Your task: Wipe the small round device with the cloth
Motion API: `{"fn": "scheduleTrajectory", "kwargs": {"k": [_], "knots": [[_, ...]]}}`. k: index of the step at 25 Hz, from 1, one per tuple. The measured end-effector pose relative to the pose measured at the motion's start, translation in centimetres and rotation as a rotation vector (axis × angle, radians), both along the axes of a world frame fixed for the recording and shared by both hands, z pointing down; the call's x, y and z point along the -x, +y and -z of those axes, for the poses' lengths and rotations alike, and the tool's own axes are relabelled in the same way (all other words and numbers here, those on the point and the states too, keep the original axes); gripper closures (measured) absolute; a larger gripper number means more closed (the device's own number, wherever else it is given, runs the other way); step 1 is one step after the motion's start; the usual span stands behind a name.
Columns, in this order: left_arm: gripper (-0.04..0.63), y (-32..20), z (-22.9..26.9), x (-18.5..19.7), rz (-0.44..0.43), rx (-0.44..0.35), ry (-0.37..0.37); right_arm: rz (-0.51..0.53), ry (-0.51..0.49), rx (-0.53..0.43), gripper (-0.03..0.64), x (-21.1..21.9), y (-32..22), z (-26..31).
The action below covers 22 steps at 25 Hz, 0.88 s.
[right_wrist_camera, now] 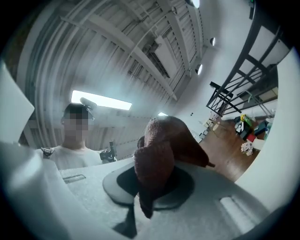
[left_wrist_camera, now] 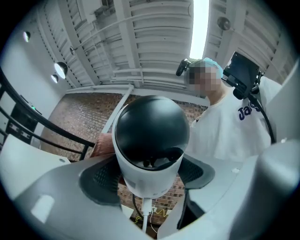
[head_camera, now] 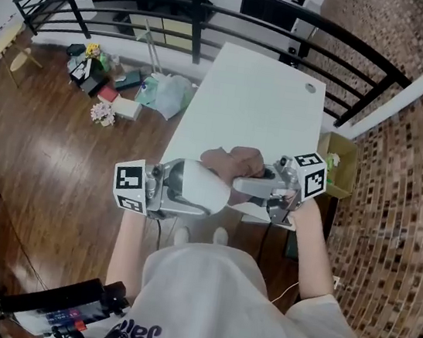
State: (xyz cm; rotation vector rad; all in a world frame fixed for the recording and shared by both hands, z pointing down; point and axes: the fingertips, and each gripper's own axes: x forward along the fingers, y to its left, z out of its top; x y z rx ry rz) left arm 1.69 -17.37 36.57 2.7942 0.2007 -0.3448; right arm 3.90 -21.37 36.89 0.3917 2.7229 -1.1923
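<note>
The left gripper (left_wrist_camera: 149,180) is clenched on the small round device (left_wrist_camera: 150,136): both dark pads (left_wrist_camera: 99,180) press on its white lower body, and the black dome stands out beyond them. A thin cable (left_wrist_camera: 143,211) hangs from its base. The right gripper (right_wrist_camera: 150,192) grasps the brown cloth (right_wrist_camera: 159,150), pinched between its jaws so that a bunched fold stands up past the tips.

In the head view both grippers are held in the air before the person's chest, at the near end of the white table (head_camera: 245,99), with their tips turned toward each other. The device lies lengthwise between them. The cloth sits just beside its far, right-hand end; I cannot tell if they touch. The right gripper therefore probably needs only a short move across to rub the dome.

A greenish box (head_camera: 343,163) stands by the table's right edge. Its contents are too small to tell.
</note>
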Motion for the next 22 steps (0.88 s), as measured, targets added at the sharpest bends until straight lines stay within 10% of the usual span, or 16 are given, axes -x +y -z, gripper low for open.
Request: {"fn": "scheduleTrajectory", "kwargs": {"k": [11,18,22], "knots": [[0.204,-4.6,-1.6,1.2,0.248,0.156,0.036,0.026,0.113,-0.217,0.592,2.9,4.3,0.3],[0.206,-5.9,1.1,3.2,0.213,0.383,0.356,-0.448,-0.021,-0.112,0.592,-1.4,-4.2,1.4],[0.206,-7.7,1.3,3.0,0.207,0.558,0.475,-0.501,-0.014,-0.145,0.592,0.4,-5.2,2.3]]}}
